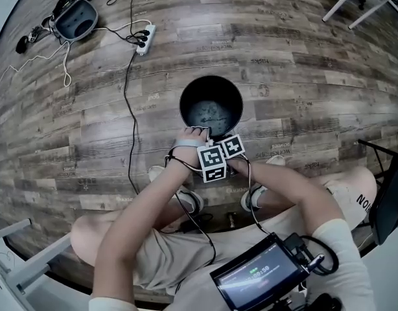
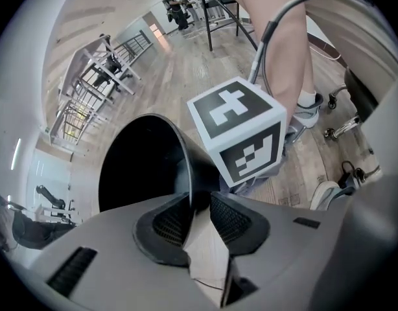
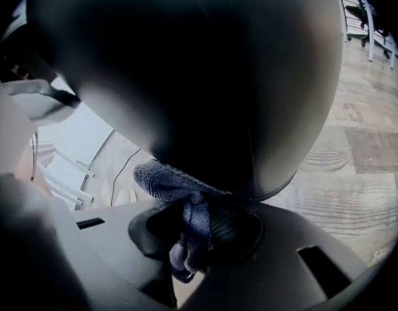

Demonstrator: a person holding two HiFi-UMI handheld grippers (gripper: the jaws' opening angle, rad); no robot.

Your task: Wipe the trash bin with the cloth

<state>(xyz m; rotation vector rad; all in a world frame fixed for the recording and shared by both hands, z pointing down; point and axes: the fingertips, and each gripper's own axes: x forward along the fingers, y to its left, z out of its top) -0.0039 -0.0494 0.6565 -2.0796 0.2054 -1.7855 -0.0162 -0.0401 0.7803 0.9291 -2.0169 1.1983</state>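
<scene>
Head view: we look straight down into 1 trash bin (image 1: 210, 109), round and black w/ a dull, smudged bottom. It stands on the wood-plank floor (image 1: 303, 57) just in front of our feet. Its mouth points up at us, so the long axis runs vertical and the bin is upright, not tipped.

Counted: 1 bin, 1 cloth, 2 grippers and 2 marker cubes (image 1: 212, 164), both cubes at the bin's near rim.

Left gripper view: our left gripper (image 2: 199, 203) has its jaws clenched on the bin's thin rim, w/ the wall running btw the pads. The other gripper's marker cube (image 2: 241, 131) sits just beside it, to the right.

Right gripper view: our right gripper (image 3: 199, 216) pinches the cloth (image 3: 166, 177). The cloth is blue-grey w/ a knit texture, bunched btw the jaws, and its top fold presses against the bin's dark outer wall.

Well apart from the bin, 1 white power strip (image 1: 142, 39) lies on the floor w/ cables.
</scene>
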